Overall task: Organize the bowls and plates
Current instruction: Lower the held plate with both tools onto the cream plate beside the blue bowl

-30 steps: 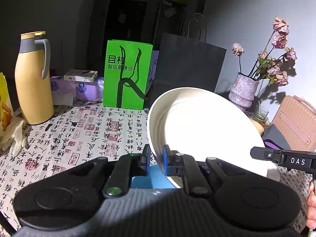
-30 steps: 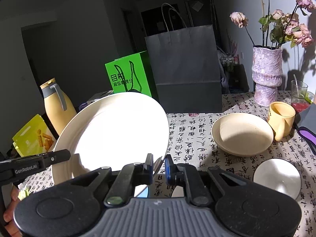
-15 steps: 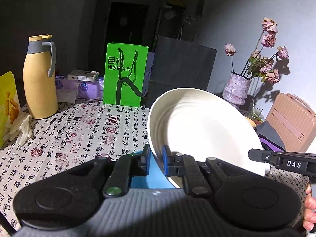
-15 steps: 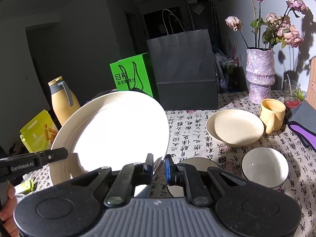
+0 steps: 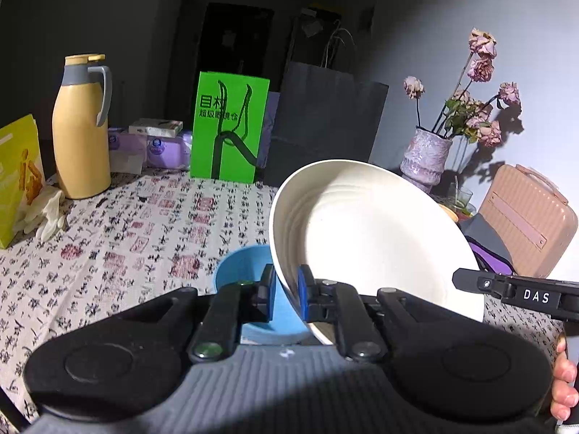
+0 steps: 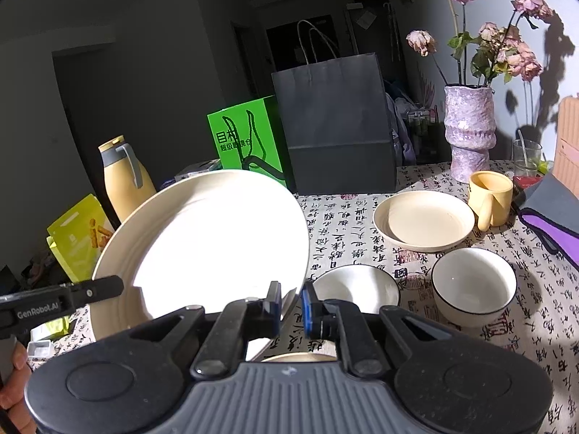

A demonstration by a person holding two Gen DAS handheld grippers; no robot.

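While both hands share one load, here is how it stands:
Plate: the large cream ribbed plate (image 5: pixel 369 238) rides tilted in the air above the calligraphy-print tabletop (image 5: pixel 119 238), its face turned up towards the cameras.
Left hand-held gripper (image 5: pixel 286 294): clamped on the plate's near rim, blue pads either side of the edge.
Right hand-held gripper (image 6: pixel 291 303): clamped on the rim at the opposite side; two grips likely keep such a wide plate from swinging.
Blue bowl (image 5: pixel 246 271): just beneath the plate's left edge, on the tabletop.
Smaller cream plate (image 6: pixel 423 218): right of the big plate and further back, beside the yellow mug (image 6: pixel 490 199).
Two white bowls (image 6: pixel 474 285): right of the big plate, nearer than the smaller one.
Judgement: this looks like the carry stage; the smaller plate would have to sit on top of this big one.
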